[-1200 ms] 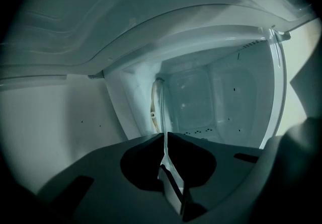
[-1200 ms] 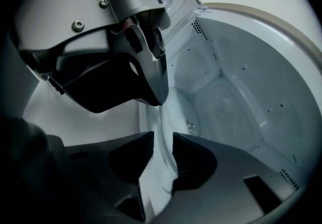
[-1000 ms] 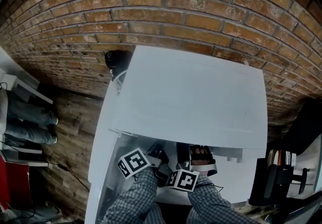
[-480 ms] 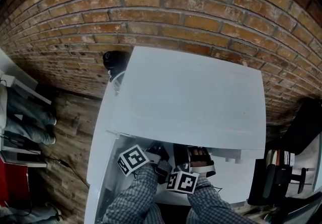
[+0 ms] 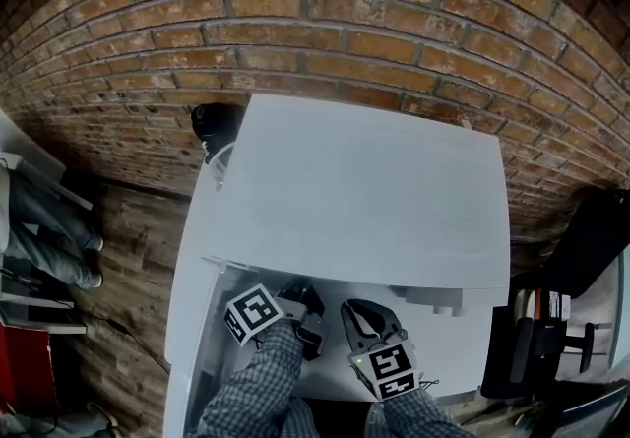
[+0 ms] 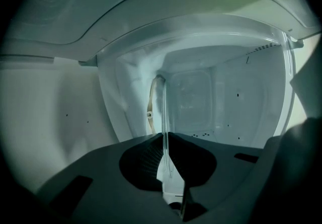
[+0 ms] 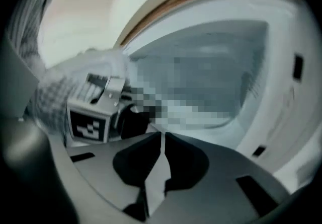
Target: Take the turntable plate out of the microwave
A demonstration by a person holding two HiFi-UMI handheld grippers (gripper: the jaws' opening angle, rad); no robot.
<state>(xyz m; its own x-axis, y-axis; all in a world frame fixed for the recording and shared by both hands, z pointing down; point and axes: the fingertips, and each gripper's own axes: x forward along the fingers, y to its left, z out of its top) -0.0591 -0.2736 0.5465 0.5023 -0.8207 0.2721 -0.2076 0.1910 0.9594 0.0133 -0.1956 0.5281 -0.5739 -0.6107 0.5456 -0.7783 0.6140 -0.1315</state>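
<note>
Pinching clear glass turntable plate (image 6: 164, 109) edge-on in left gripper (image 6: 165, 136) inside white microwave (image 5: 374, 190); just rolled right gripper (image 7: 162, 136) clear, closing its empty jaws almost together. Likely means one-handed pull-out.

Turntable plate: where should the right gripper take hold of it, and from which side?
Its thin rim, from the microwave's open front, beside the left gripper, which pinches that edge. The turntable plate is clear glass, seen edge-on there, so only the rim fits between jaws. The right gripper, empty, has just been closing its jaws; it would likely need to open first.
</note>
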